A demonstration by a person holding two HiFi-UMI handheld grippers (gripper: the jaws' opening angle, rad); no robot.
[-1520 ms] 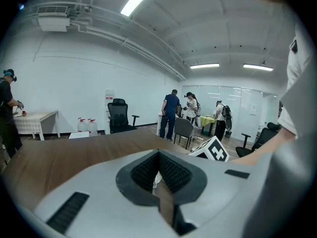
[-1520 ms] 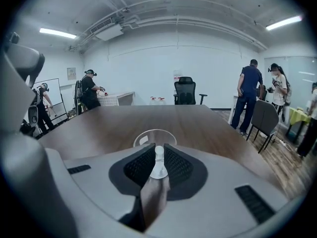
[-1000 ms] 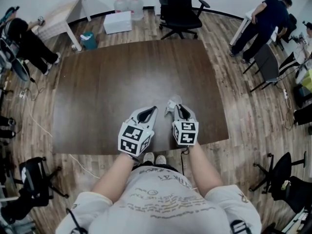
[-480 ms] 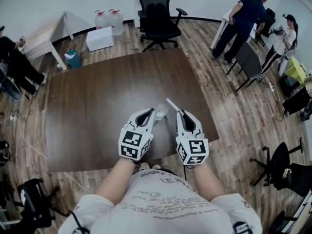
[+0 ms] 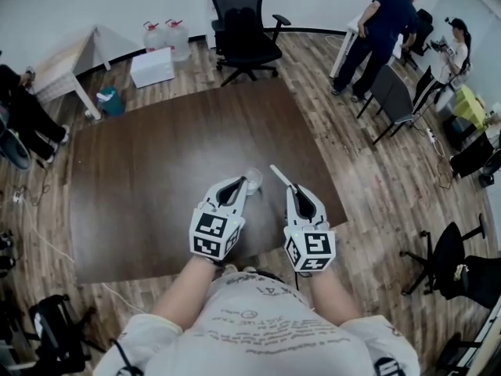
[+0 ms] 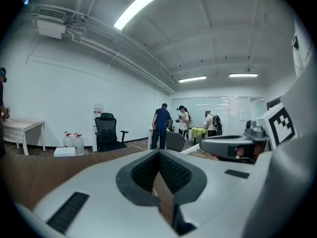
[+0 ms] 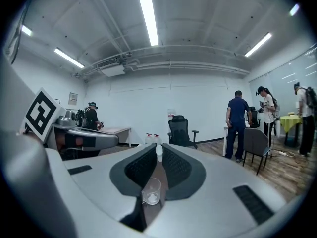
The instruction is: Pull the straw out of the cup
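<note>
A small clear cup (image 5: 253, 178) stands near the front of the dark brown table (image 5: 156, 171). My left gripper (image 5: 243, 183) has its tips at the cup's near wall, and its jaws are pressed together on it. The left gripper view shows the left gripper (image 6: 158, 155) with jaws meeting at the tips. My right gripper (image 5: 292, 188) is shut on a white straw (image 5: 280, 175) that slants up and to the left, clear of the cup. In the right gripper view the straw (image 7: 159, 152) sticks out past the closed tips, and the cup (image 7: 151, 191) shows below through the gap.
A black office chair (image 5: 243, 30), a white box (image 5: 153, 67) and water bottles (image 5: 164, 36) stand beyond the table's far edge. A teal bin (image 5: 111, 102) and a small table (image 5: 66, 65) are at the far left. People (image 5: 380, 30) and a grey chair (image 5: 395, 100) are at the right.
The right gripper, which was at the cup a second ago, has drawn back to the right with the straw, now out of the cup. The left gripper stays at the cup.
</note>
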